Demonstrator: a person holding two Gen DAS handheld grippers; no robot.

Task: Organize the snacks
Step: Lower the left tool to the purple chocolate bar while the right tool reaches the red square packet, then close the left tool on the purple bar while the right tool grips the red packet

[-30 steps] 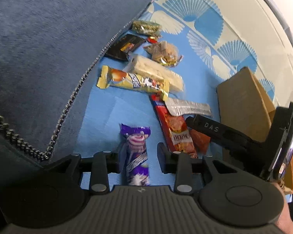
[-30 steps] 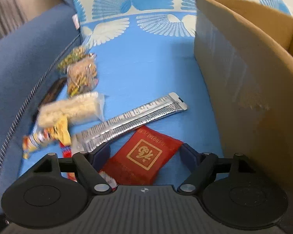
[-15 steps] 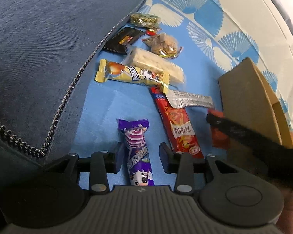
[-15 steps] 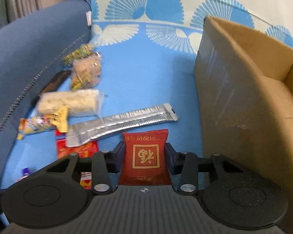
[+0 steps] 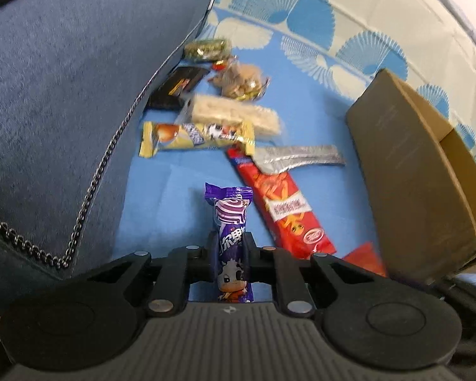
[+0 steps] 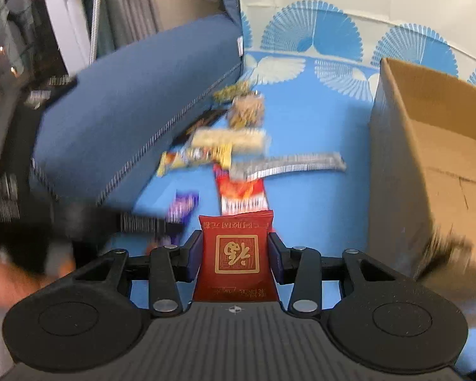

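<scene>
Both grasps have just closed. A second ago the left hand-held gripper (image 5: pixel 231 247) stood apart around the purple foil-wrapped candy bar (image 5: pixel 231 222) as it lay flat on the blue fan-patterned bed sheet (image 5: pixel 307 117); now its fingers are clamped on the bar's middle, and the bar stands out forward between them, seemingly raised off the sheet. The right hand-held gripper (image 6: pixel 236 250) was likewise spread around the dark red square snack packet with a gold seal (image 6: pixel 236 254); it gripped the packet half a second ago and now holds it pinched by both side edges, higher above the sheet and nearer the open brown cardboard box (image 6: pixel 428 165) at the sheet's right side. Two snacks are thus in hand, and I judge the next step to be carrying them over the box wall and dropping them in.

The purple bar is slim and glossy, with a swirl and a cartoon cow printed on it, its crimped top end pointing away. The red packet is flat and slightly puffed, its print upside-down in the right wrist view.

Left on the sheet, along the dark blue cushion (image 5: pixel 63 95), lie a long red chip packet (image 5: pixel 285 209), a silver foil stick (image 5: pixel 298 157), a yellow wrapped bar (image 5: pixel 196 136), a pale rice cracker pack (image 5: pixel 234 117) and several smaller snacks farther back.
</scene>
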